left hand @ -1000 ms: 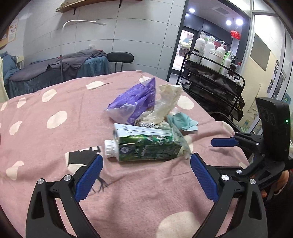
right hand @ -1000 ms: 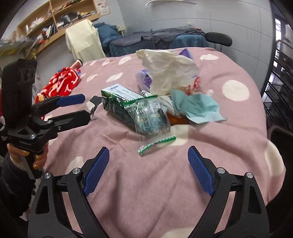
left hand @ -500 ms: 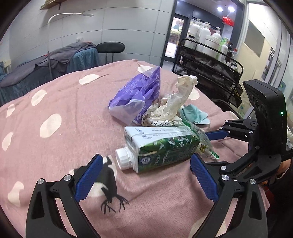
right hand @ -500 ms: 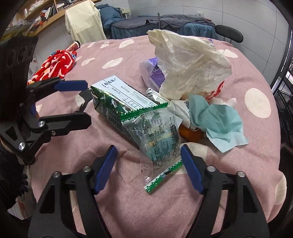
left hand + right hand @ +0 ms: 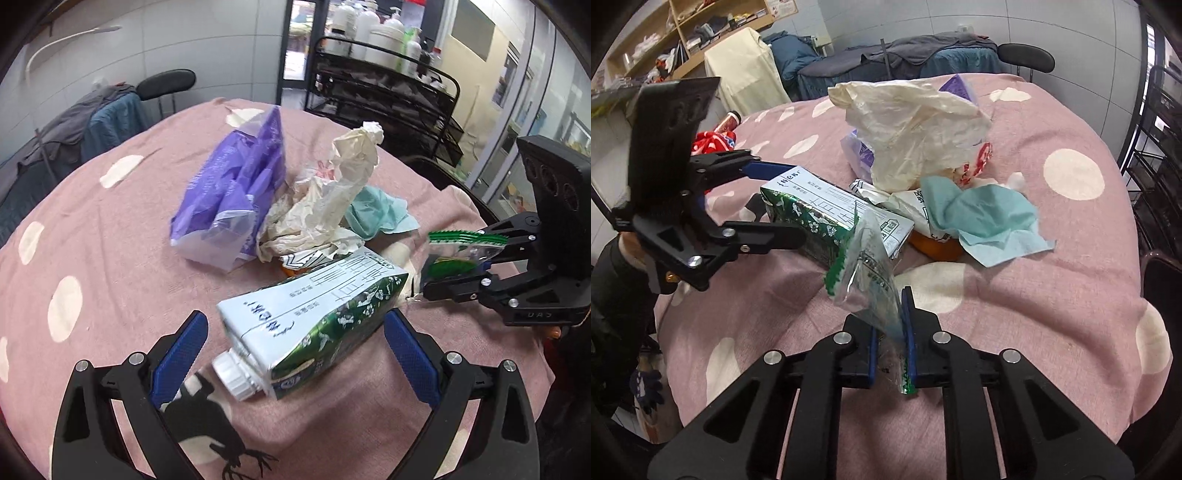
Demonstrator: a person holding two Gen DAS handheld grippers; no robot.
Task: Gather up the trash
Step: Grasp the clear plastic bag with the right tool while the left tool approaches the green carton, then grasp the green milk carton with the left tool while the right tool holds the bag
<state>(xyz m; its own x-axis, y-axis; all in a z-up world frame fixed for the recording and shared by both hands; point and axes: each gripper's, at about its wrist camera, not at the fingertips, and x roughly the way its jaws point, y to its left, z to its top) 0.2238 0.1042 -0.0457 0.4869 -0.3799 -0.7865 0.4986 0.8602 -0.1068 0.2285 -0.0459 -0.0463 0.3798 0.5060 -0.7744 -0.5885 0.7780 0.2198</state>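
The right gripper (image 5: 889, 334) pinches a clear plastic wrapper (image 5: 866, 273) with green edge, standing up from its jaws. The left gripper (image 5: 293, 350) is wide open on both sides of the milk carton (image 5: 314, 317), which lies on the pink cloth (image 5: 110, 258), its long axis diagonal and its white cap (image 5: 236, 376) pointing toward the camera.

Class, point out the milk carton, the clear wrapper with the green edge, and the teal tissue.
milk carton (image 5: 317, 317): left wrist view, on its green printed side.
clear wrapper (image 5: 871, 284): right wrist view, on its transparent middle.
teal tissue (image 5: 982, 218): right wrist view, on its crumpled centre.
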